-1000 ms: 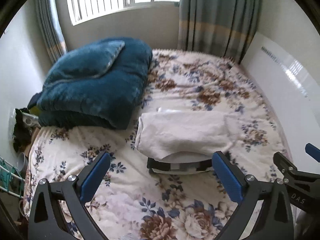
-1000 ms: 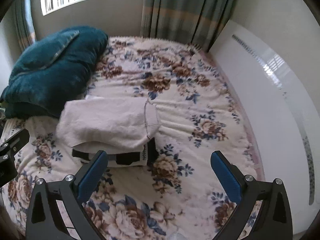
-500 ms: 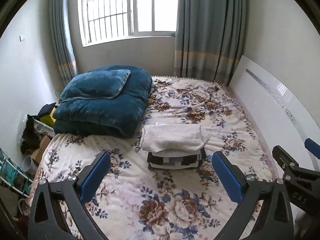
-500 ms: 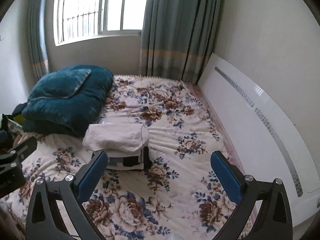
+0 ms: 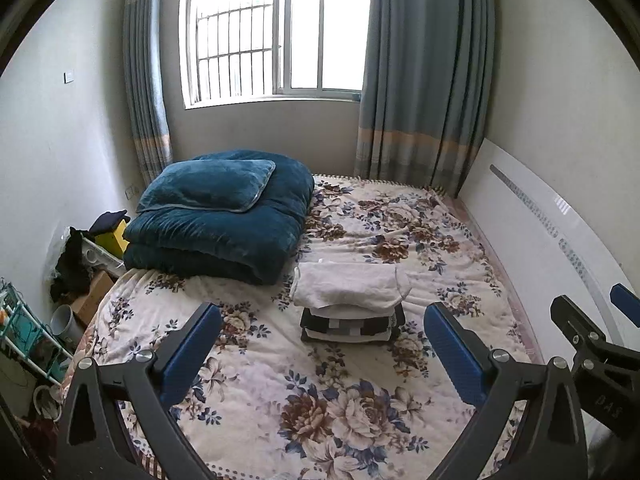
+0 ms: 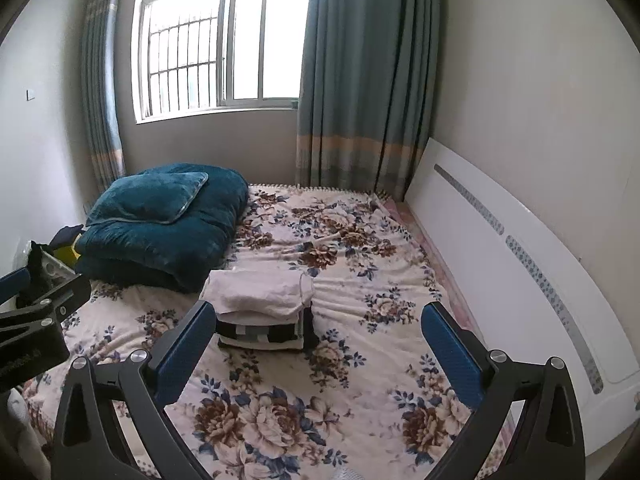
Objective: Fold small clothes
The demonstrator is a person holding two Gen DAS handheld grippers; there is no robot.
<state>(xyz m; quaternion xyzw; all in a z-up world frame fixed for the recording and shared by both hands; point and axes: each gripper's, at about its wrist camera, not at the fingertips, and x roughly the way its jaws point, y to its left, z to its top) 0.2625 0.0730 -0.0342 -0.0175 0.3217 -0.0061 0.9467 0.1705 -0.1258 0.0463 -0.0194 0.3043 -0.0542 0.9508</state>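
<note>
Holding both tools above the near end of the bed, we keep the left gripper with its blue fingers spread wide and nothing between them. We keep the right gripper in the same condition: fingers wide apart, nothing held. The task item, a stack of folded clothes, lies on the floral bedspread near the middle of the bed, well apart from both grippers. Its top layer is a white folded garment; beneath it sits a black, white and grey checked garment. A folded blue quilt with a matching pillow on top occupies the far left corner, just beside the stack. A white headboard runs along the right-hand wall. Curtains flank the barred window beyond the bed.
</note>
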